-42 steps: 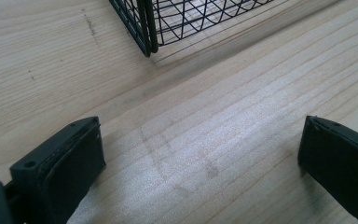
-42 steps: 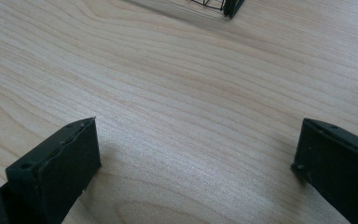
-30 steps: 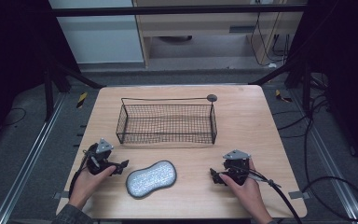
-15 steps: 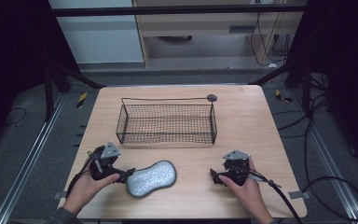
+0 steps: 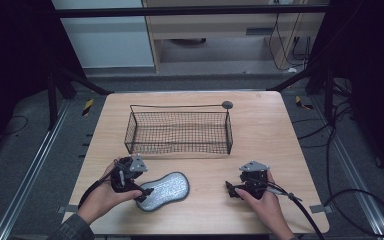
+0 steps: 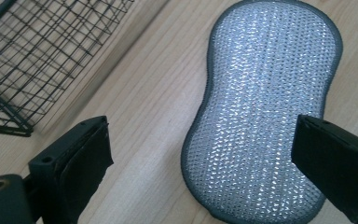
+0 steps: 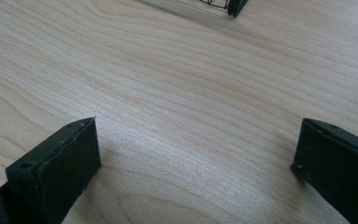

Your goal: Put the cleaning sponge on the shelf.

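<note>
1. A silvery, peanut-shaped mesh scrubbing pad with a dark grey rim [image 5: 163,191] lies flat on the pale wooden table [image 5: 280,145], near its front edge and left of centre.
2. The left gripper [image 5: 142,192], held in the person's left hand [image 5: 105,195], sits at the pad's near left end; in the left gripper view its jaws stand wide apart, one over bare wood and the other over the pad's [image 6: 265,107] edge, clamping nothing.
3. The right gripper [image 5: 228,189], in the person's right hand [image 5: 265,205], rests well to the pad's right, jaws apart over bare wood.
4. A black rectangular wire-mesh basket [image 5: 179,131] stands behind the pad, mid-table.
5. No brand, label or writing can be read on anything.
</note>
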`<state>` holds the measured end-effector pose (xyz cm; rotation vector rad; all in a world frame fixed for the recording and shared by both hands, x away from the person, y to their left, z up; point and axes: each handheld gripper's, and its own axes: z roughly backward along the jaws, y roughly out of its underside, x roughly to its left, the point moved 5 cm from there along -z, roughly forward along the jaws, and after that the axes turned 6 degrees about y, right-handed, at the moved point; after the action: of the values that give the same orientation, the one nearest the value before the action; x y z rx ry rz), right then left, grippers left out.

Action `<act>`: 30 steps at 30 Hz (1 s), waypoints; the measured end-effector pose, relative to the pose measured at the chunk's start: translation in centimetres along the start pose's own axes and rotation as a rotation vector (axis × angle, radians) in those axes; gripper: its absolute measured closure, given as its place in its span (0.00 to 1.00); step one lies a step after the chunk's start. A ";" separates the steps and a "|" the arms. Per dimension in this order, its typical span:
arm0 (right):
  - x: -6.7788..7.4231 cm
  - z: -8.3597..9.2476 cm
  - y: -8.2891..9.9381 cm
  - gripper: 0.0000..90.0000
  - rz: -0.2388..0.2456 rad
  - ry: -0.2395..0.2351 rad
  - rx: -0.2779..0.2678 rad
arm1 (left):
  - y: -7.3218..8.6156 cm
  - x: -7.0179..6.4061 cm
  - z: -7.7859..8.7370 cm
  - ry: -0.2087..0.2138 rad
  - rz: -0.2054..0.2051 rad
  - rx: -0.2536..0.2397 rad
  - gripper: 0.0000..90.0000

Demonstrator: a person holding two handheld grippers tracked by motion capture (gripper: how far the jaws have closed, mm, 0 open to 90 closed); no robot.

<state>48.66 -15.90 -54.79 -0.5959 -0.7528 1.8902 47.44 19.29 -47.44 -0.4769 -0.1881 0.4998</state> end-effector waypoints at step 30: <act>0.0 0.1 0.0 0.01 0.010 -0.013 0.000 | -3.1 -2.1 -3.5 0.136 -0.095 0.182 0.05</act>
<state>48.57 -15.91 -54.78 -0.5892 -0.7593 1.9049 47.88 14.46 -49.15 -0.3213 -0.0335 0.3854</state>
